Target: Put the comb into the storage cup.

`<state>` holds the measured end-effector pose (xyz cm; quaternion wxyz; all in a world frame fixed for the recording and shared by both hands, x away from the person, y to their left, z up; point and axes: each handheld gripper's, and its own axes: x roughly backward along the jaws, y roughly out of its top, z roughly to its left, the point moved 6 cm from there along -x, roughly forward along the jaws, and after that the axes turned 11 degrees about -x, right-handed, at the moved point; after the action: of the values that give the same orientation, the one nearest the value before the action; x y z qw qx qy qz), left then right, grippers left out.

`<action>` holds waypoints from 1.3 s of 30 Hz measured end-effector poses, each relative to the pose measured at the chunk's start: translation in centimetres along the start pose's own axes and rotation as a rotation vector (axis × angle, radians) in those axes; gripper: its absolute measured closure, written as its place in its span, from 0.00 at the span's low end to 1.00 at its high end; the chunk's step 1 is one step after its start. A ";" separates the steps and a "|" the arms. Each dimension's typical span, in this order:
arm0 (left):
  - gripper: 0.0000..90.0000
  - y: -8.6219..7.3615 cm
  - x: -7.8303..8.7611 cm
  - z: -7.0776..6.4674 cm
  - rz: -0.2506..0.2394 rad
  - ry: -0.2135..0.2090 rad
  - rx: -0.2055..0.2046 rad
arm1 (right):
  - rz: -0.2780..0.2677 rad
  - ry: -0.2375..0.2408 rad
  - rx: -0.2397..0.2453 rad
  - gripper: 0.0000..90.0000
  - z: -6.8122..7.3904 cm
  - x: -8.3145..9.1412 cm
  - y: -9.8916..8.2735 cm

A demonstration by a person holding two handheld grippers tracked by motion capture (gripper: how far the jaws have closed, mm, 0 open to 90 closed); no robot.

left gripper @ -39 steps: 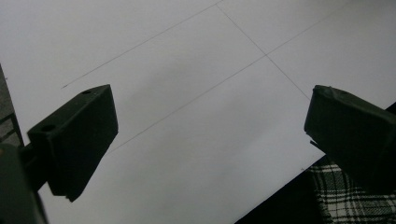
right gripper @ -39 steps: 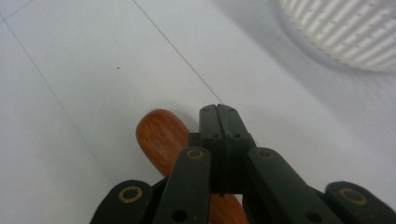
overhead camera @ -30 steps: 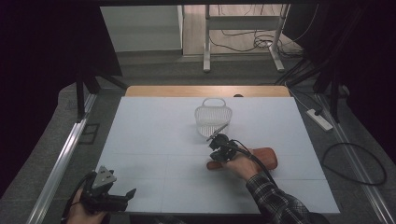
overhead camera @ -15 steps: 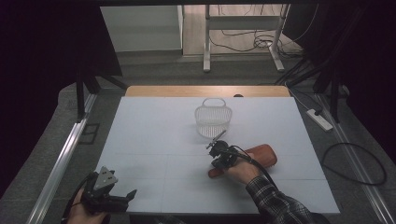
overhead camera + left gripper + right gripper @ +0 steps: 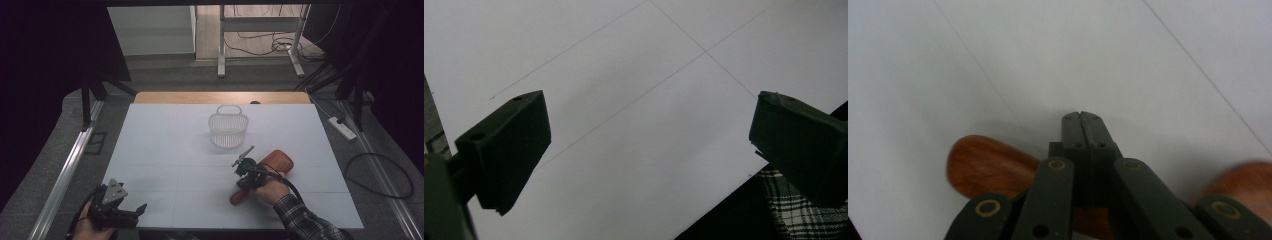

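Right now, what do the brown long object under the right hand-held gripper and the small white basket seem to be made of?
The brown object looks like wood with a smooth, perhaps varnished finish: reddish-brown colour, faint grain streaks and a soft sheen in the right gripper view. The white basket seems to be moulded plastic: pale, matte, with a fine open lattice and a thin handle loop. Wire with a white coating cannot be ruled out.

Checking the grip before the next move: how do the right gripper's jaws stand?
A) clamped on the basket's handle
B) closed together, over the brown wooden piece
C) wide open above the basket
B: in the right gripper view the right gripper shows its jaws pressed together above the brown wooden piece.
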<state>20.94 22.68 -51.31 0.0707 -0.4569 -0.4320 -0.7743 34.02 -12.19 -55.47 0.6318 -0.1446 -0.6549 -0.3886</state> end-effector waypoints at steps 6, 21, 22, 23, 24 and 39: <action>0.05 0.0 0.0 0.0 0.001 0.002 -0.003 | 0.001 -0.014 -0.016 0.99 -0.9 0.8 -1.4; 0.05 0.1 -0.1 -0.1 0.008 0.006 -0.012 | 0.020 -0.030 -0.039 0.99 -2.7 2.1 -4.8; 0.05 0.1 -0.1 -0.1 0.008 0.006 -0.012 | 0.024 -0.033 -0.039 0.99 -2.9 2.2 -4.9; 0.05 0.1 -0.1 -0.1 0.009 0.006 -0.012 | 0.025 -0.035 -0.041 0.99 -3.0 2.3 -5.1; 0.05 0.1 -0.1 -0.1 0.009 0.006 -0.012 | 0.027 -0.036 -0.043 0.99 -3.1 2.4 -5.2; 0.05 0.1 -0.2 -0.1 0.020 0.009 -0.023 | 0.024 -0.062 -0.114 0.99 -6.3 3.8 -7.7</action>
<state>21.02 22.45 -51.43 0.0752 -0.4587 -0.4183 -0.7804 32.69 -22.71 -55.06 0.6069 -0.2002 -0.6491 -0.4128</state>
